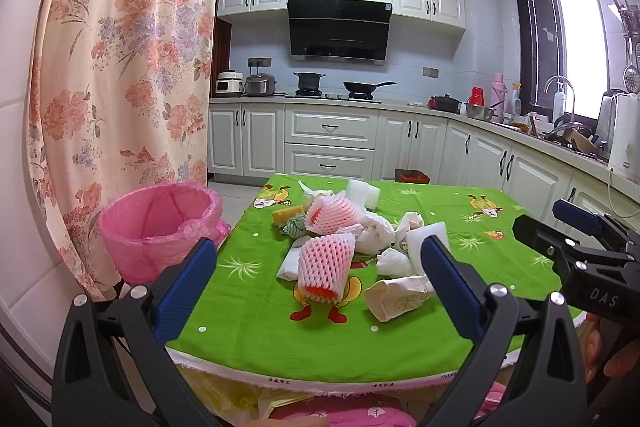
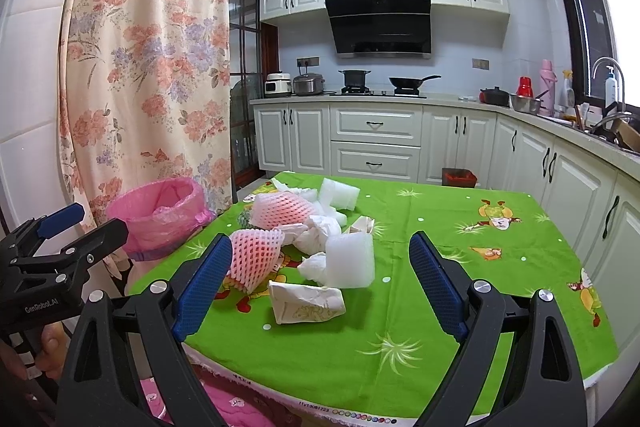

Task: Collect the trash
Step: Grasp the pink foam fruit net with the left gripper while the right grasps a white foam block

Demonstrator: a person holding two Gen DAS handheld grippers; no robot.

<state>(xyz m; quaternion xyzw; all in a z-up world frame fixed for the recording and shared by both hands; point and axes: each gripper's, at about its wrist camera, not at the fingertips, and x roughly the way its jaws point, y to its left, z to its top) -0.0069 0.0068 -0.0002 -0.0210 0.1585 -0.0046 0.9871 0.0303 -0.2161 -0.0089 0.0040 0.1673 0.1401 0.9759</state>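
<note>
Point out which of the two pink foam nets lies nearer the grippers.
The pink foam net at the pile's front edge, orange showing at its open end; the other net lies farther back, toward the kitchen.

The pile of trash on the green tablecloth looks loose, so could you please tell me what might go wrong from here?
1. The foam net sleeve lies against crumpled tissues; closing the open left gripper on it may drag or scatter neighbours.
2. The pink-lined bin stands beside the table's left edge, so light pieces could miss it and land on the floor.
3. The crushed paper cup lies near the front edge; the open right gripper might nudge it off.
</note>
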